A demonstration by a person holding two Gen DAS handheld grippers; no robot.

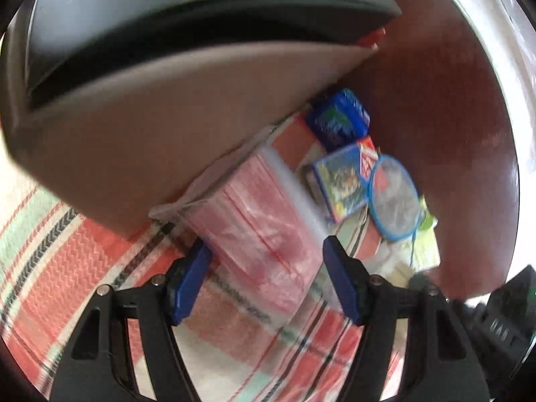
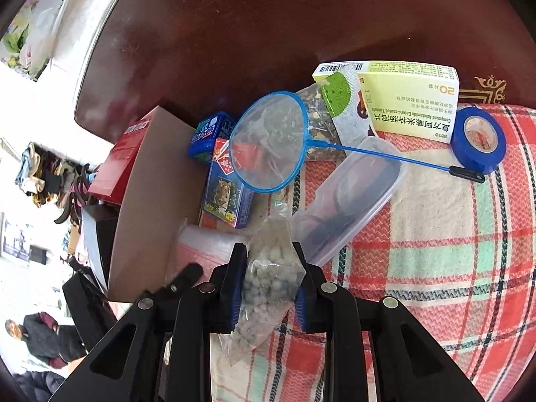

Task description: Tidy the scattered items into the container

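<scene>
Right gripper (image 2: 269,288) clamped on bag of white pellets (image 2: 268,288), lifted clear for boxing. Left gripper (image 1: 266,278), jaws apart, straddles pack of red-striped zip bags (image 1: 258,221) lying near cardboard box (image 1: 134,134), not yet gripped.

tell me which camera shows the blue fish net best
The right wrist view. There the blue fish net shows whole and sharp: round hoop, mesh, and its thin handle running to the black tip beside the blue tape roll. The left wrist view shows only the hoop, blurred, near the playing-card box; the handle is unclear.
</scene>
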